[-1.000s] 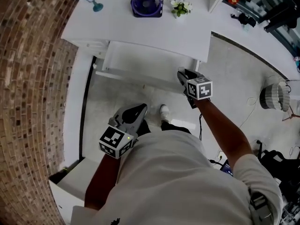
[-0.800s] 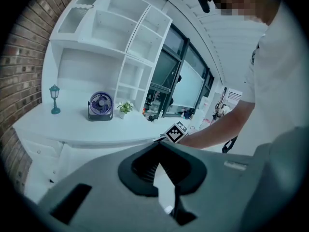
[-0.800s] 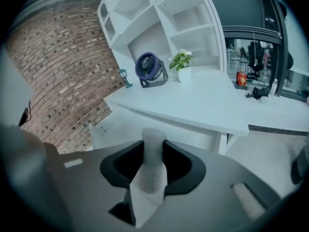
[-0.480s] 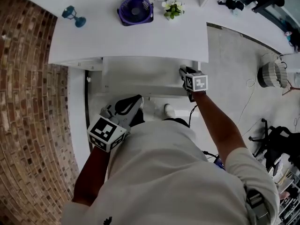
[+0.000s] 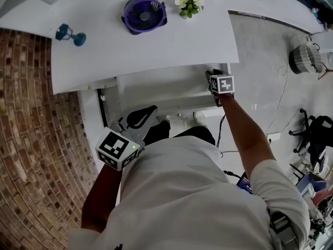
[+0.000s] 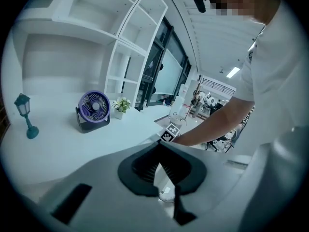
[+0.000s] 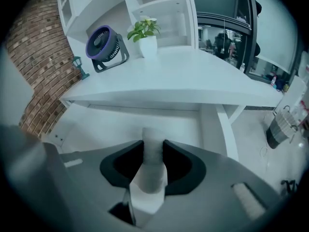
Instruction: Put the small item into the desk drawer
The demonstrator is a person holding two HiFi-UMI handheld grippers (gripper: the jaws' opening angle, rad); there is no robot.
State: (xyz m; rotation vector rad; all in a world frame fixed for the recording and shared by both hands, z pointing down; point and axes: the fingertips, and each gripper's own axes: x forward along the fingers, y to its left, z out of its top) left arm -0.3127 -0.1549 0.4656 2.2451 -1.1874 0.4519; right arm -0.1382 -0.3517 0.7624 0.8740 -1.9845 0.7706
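Note:
My right gripper (image 5: 213, 77) is over the right end of the open white drawer (image 5: 161, 90) under the desk. In the right gripper view my right gripper (image 7: 153, 156) is shut on a small white roll-shaped item (image 7: 153, 170) that stands upright between the black pads; the drawer's inside (image 7: 116, 124) lies just ahead and below. In the head view the gripper hides the item. My left gripper (image 5: 150, 112) hangs by the person's torso, in front of the drawer's left part. In the left gripper view my left gripper (image 6: 159, 151) is shut with nothing in it.
On the white desk top (image 5: 156, 46) stand a purple fan (image 5: 144, 13), a small potted plant (image 5: 188, 3) and a teal lamp figurine (image 5: 70, 34). A brick wall (image 5: 31, 139) runs along the left. A wire basket (image 5: 304, 59) sits on the floor at right.
My right gripper has moved forward with the white item, from in front of the drawer to over its right end. The left gripper stays near the torso.

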